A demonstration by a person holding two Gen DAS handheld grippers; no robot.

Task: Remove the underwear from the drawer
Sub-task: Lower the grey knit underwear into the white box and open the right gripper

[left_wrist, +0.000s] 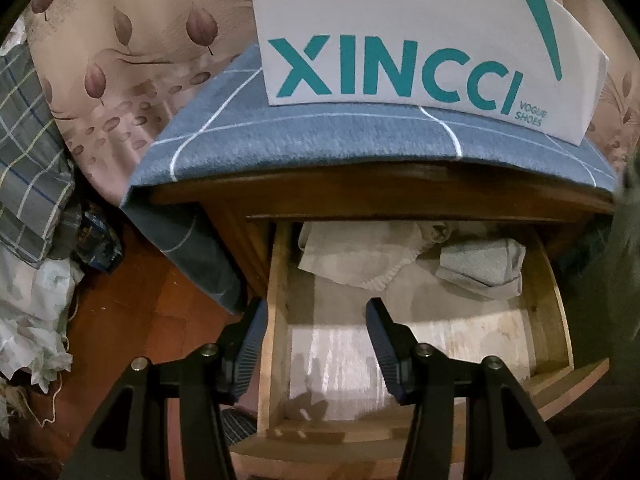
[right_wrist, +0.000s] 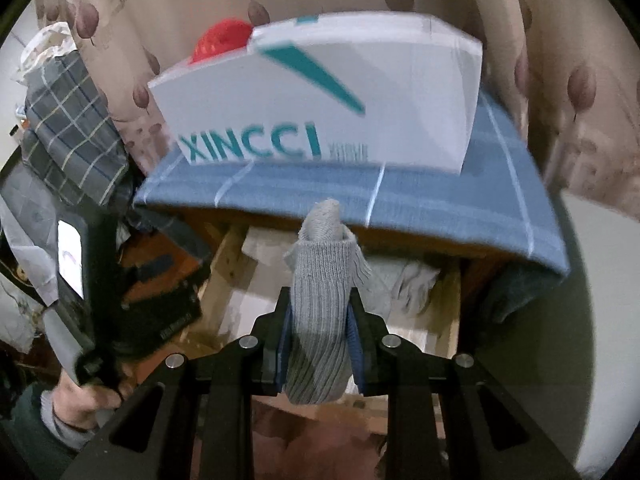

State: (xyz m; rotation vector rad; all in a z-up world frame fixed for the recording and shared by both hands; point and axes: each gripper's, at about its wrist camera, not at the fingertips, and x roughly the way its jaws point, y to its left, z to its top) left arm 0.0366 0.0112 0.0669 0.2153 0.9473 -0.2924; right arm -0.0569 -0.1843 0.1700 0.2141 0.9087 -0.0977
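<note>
The right gripper [right_wrist: 320, 316] jaws clamp a soft, light grey knit garment [right_wrist: 324, 280]; the left gripper [left_wrist: 316, 340] jaws stand open above the drawer [left_wrist: 276, 300], whose limp white underwear [left_wrist: 352, 256] is best pinched at a bunched fold.

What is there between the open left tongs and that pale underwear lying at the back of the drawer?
Only bare drawer bottom. In the left wrist view nothing lies between the left tongs and the pale underwear; a folded grey cloth sits off to the right.
</note>
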